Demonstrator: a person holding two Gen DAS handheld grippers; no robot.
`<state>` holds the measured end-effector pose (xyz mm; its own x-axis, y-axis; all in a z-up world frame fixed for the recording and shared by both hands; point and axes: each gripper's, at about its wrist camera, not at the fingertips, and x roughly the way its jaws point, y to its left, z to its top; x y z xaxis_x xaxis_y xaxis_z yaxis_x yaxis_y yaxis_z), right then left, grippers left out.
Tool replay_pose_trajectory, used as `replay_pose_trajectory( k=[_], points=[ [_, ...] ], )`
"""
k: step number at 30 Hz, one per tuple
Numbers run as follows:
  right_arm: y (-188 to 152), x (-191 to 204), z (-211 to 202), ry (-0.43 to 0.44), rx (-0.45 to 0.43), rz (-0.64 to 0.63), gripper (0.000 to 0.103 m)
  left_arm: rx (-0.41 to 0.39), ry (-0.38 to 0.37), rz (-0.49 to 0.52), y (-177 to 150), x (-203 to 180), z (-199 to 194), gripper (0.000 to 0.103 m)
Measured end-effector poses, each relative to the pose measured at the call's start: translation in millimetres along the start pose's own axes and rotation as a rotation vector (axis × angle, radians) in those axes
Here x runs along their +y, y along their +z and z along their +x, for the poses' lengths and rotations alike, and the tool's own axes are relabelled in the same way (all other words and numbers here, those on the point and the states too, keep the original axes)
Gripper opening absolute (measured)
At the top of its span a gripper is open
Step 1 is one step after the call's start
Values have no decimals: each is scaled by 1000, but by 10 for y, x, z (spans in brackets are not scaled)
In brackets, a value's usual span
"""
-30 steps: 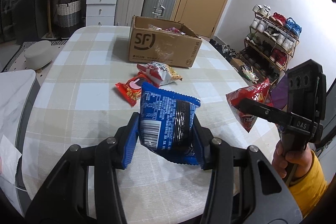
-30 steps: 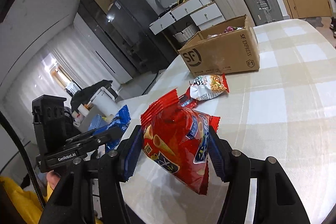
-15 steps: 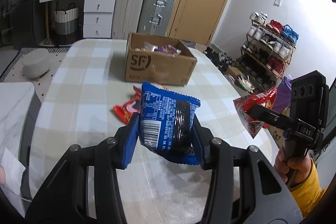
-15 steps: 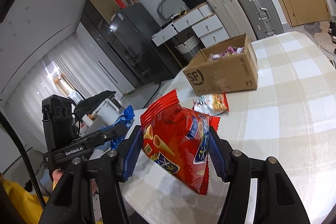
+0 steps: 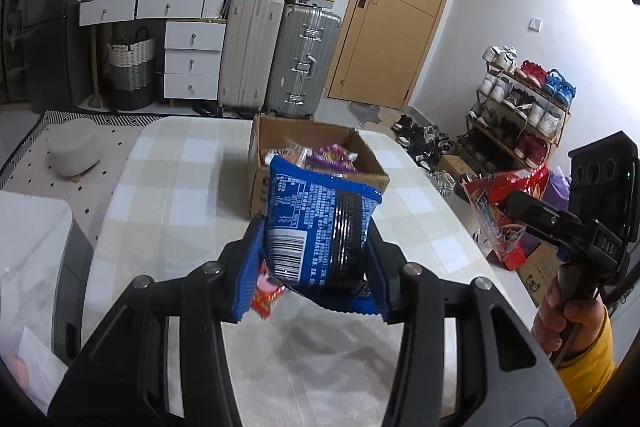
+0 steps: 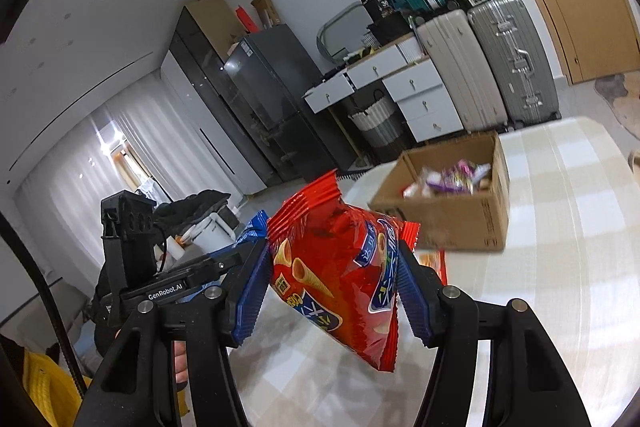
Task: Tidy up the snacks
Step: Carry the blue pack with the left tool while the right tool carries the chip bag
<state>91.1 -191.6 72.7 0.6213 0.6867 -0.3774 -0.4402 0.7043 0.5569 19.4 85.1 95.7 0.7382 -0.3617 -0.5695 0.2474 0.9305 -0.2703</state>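
With the left gripper (image 5: 312, 259) clamped on the blue pack (image 5: 316, 223) and the right gripper (image 6: 332, 283) on the red bag (image 6: 340, 279), both aloft short of the box (image 6: 452, 223), each should clear its rim before letting go.

"GenRobot.AI" runs in white along the black body of the left gripper (image 6: 224, 263), at the near left of the right wrist view. "DAS" marks the right gripper (image 5: 516, 203). A barcode sits on the blue packet (image 5: 316, 227).

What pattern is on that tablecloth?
The tablecloth has a beige and white check; the right wrist view shows it best.
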Motion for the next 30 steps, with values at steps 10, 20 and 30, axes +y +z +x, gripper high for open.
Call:
replay_pose_trajectory(
  k=[10,20,30],
  points=[
    [757,40,249,1,-19,-63,61,-4,-23,-14,643,49,279,43],
    [1229,-237,785,-70,11,-70,61,18,-2,-18,1276,76,988,43],
    [1486,-746,1541,-152,82,-75,61,120,15,-43,1658,210,2168,43]
  ],
)
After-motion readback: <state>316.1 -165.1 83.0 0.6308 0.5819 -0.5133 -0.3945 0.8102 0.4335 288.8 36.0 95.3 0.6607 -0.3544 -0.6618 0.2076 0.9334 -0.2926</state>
